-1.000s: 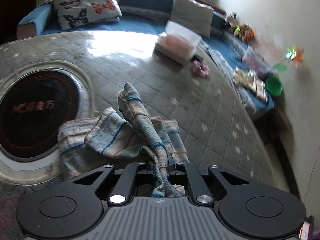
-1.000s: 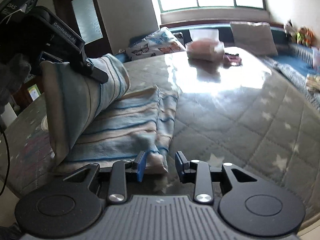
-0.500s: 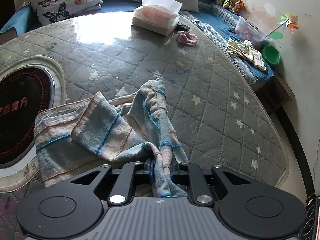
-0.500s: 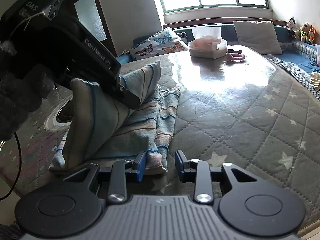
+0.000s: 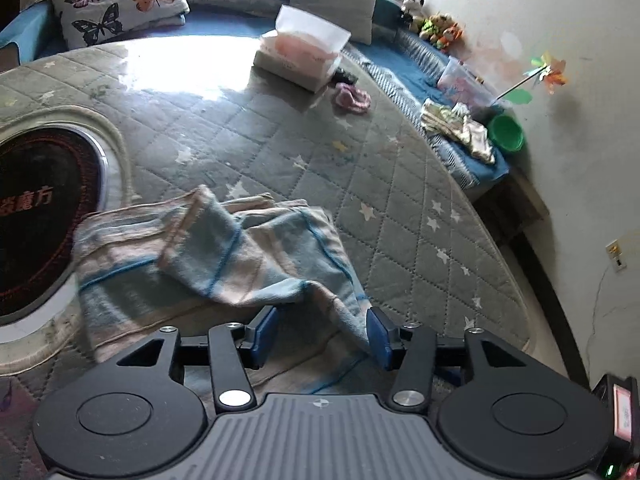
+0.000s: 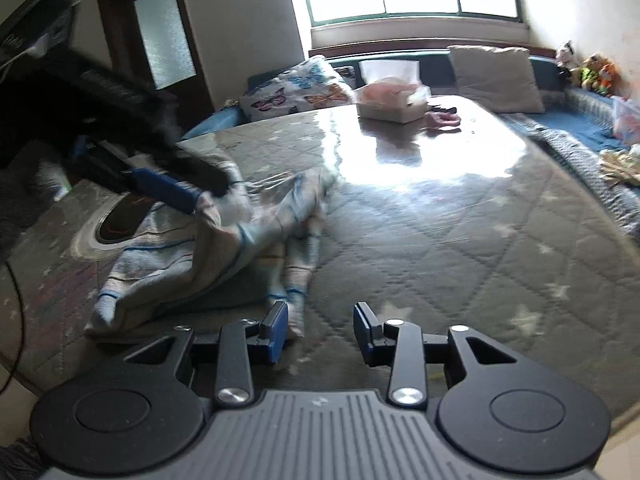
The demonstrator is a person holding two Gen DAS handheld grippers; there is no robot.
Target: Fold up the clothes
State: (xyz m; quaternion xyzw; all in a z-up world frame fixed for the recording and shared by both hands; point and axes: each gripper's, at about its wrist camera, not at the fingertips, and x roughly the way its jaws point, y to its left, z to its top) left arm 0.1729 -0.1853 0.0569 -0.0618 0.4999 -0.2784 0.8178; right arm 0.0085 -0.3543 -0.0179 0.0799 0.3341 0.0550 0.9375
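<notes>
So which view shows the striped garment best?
The left wrist view: the striped garment lies sharp and almost whole on the quilted table cover. The right wrist view shows it blurred and side-on, partly behind the left tongs.

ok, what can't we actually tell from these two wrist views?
- Striped garment: near edge hidden behind the left gripper, left wrist view.
- Left gripper: motion-blurred in right wrist view; cloth contact unclear.
- Dark disc: cut by frame edge, lettering partial.
- Toys: too small.
</notes>
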